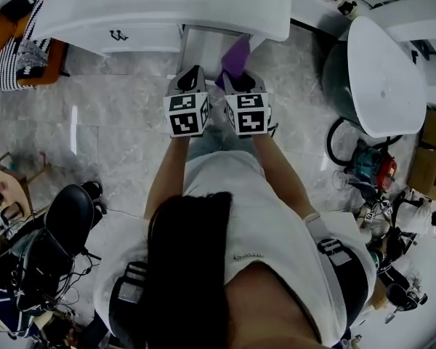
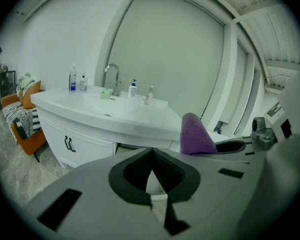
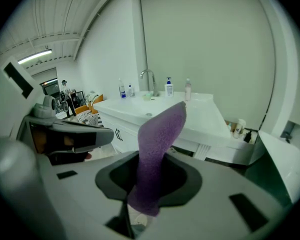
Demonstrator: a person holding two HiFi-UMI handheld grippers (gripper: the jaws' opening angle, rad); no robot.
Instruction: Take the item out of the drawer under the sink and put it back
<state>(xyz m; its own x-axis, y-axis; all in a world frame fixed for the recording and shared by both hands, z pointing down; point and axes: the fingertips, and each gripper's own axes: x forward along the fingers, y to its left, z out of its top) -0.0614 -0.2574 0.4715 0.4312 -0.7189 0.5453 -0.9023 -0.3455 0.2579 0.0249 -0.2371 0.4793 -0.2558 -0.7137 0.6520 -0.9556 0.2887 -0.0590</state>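
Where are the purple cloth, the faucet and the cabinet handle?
purple cloth (image 3: pixel 159 144): right gripper view, its middle, just above the jaws.
faucet (image 3: pixel 148 72): right gripper view, top of its arch.
cabinet handle (image 2: pixel 68 144): left gripper view, its middle.

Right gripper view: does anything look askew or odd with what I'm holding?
Only the purple cloth: the right gripper grips it by its lower part, so most of it sticks up past the fingers, leaning to the right in this view. No spill or damage shows.

Side by side before the vanity, left gripper beside right gripper, which holds the cloth.
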